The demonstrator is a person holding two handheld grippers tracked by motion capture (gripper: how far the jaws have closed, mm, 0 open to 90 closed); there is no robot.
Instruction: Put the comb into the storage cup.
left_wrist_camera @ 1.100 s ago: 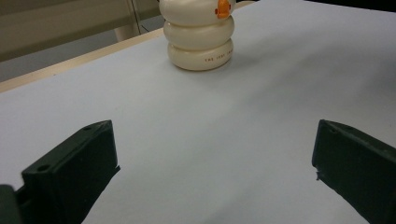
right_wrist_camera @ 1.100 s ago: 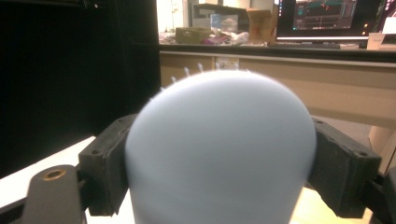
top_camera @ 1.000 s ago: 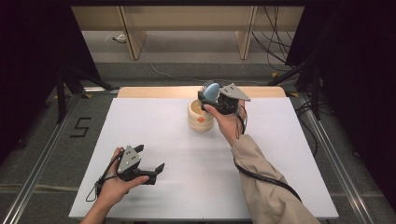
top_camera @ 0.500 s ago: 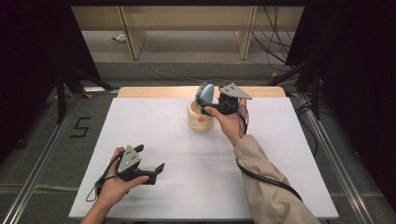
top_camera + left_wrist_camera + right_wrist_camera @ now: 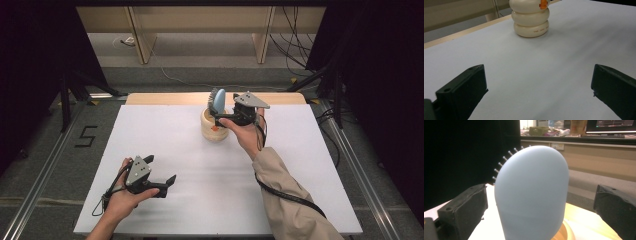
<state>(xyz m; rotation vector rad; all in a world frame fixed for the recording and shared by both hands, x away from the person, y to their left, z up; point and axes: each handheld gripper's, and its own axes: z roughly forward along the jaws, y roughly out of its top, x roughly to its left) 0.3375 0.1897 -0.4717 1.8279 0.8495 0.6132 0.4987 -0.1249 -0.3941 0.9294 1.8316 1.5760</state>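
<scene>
A light blue hairbrush (image 5: 218, 100) stands upright, bristles facing away, in a cream ringed holder (image 5: 214, 127) at the far middle of the white table. My right gripper (image 5: 220, 116) sits level just right of it. In the right gripper view the brush head (image 5: 532, 195) stands between the two black jaws with a gap on each side; the jaws have just been opening and are now open. Its handle sinks into the holder's mouth (image 5: 566, 232). My left gripper (image 5: 162, 170) rests at the near left, open and empty (image 5: 539, 87), pointing toward the holder (image 5: 531, 21).
The white table top (image 5: 300, 165) has a wooden strip (image 5: 165, 98) along its far edge. Metal rails run along both sides, and a "5" mark (image 5: 86, 136) is on the floor at left. Cables trail from both grippers.
The right gripper's jaws have spread away from the brush head, and the brush has settled a little left, standing in the holder. The left hand has not moved.
</scene>
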